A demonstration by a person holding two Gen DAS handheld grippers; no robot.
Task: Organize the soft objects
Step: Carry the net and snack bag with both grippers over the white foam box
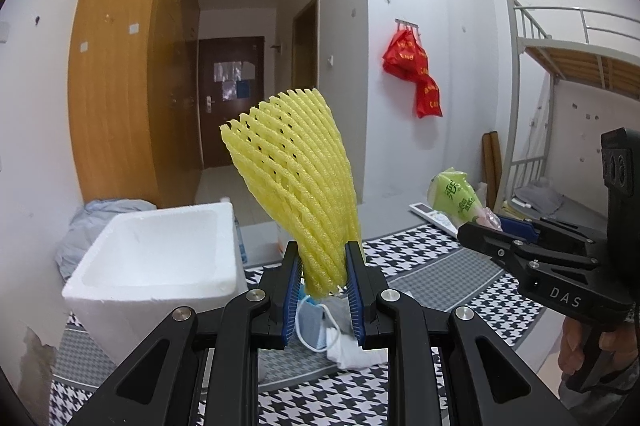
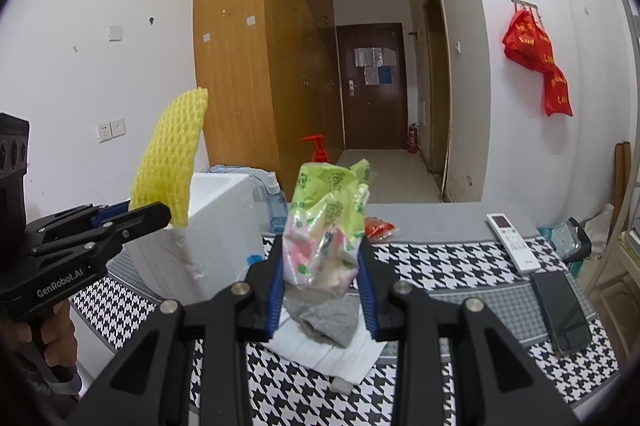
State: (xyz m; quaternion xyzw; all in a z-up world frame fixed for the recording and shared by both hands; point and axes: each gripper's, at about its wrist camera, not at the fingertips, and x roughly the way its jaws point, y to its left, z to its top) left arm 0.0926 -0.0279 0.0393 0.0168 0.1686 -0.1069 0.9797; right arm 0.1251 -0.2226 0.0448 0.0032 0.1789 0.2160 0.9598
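My left gripper [image 1: 323, 262] is shut on a yellow foam fruit net [image 1: 296, 182] and holds it upright above the table; the net also shows in the right wrist view [image 2: 170, 162]. My right gripper [image 2: 322, 266] is shut on a crumpled green and pink plastic tissue pack [image 2: 326, 226], also seen in the left wrist view [image 1: 456, 196]. Below both lie a face mask [image 1: 314, 326], a grey cloth [image 2: 328, 318] and a white cloth [image 2: 332, 354]. A white foam box [image 1: 160, 258] stands open at the left.
The table has a black-and-white houndstooth cover [image 2: 440, 262]. A white remote [image 2: 512, 242] and a black phone [image 2: 560, 314] lie at the right. A water bottle [image 2: 276, 202] and a red pump bottle [image 2: 318, 148] stand behind the box. A red snack packet [image 2: 380, 226] lies at the back.
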